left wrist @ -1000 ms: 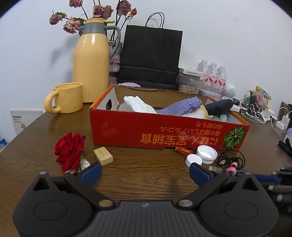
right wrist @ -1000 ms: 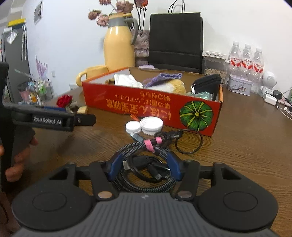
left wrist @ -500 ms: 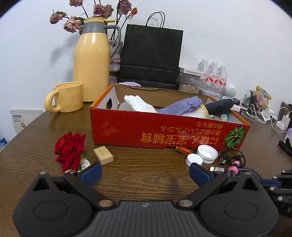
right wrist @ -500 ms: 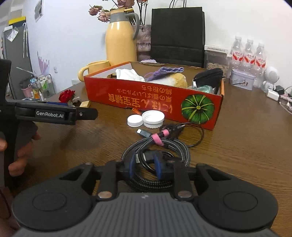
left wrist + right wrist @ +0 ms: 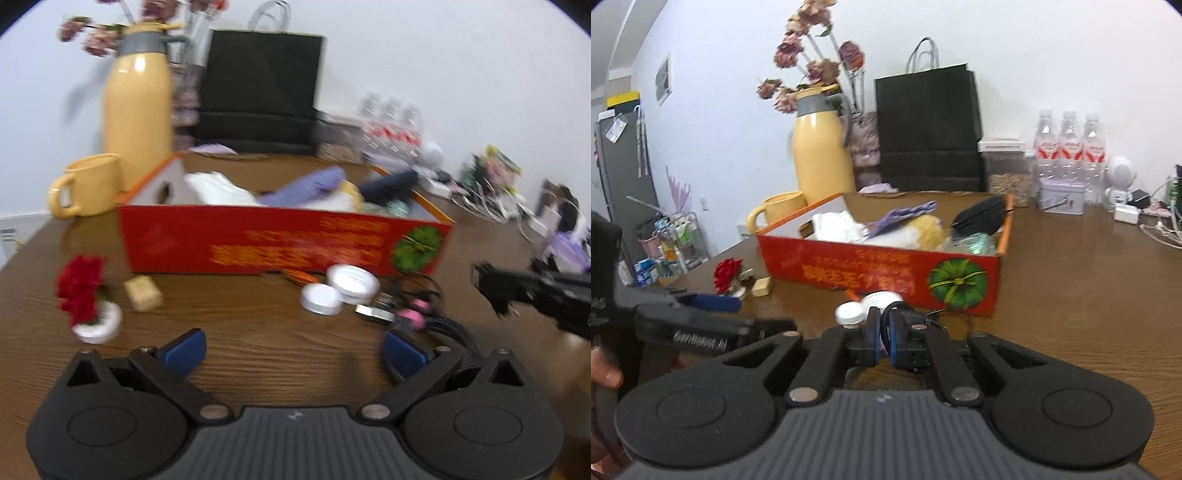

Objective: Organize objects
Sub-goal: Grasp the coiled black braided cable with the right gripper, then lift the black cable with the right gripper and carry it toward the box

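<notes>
A red cardboard box (image 5: 284, 240) (image 5: 879, 266) holds cloths, a purple glove and a black pouch. In front of it lie two white lids (image 5: 340, 288), a tan block (image 5: 143, 293), a red rose (image 5: 79, 291) and a coiled black cable with a pink tie (image 5: 413, 317). My right gripper (image 5: 883, 339) is shut on the cable (image 5: 908, 314) and holds it above the table. My left gripper (image 5: 293, 349) is open and empty, low over the wood near the front.
A yellow flask (image 5: 138, 107), yellow mug (image 5: 86, 184) and black paper bag (image 5: 260, 92) stand behind the box. Water bottles (image 5: 1069, 147), a tin (image 5: 1062, 195) and chargers crowd the back right. The table edge lies at the left.
My right gripper closed on the coiled cable and lifted it, tilting up toward the box. My left gripper shifted, its view now blurred.
</notes>
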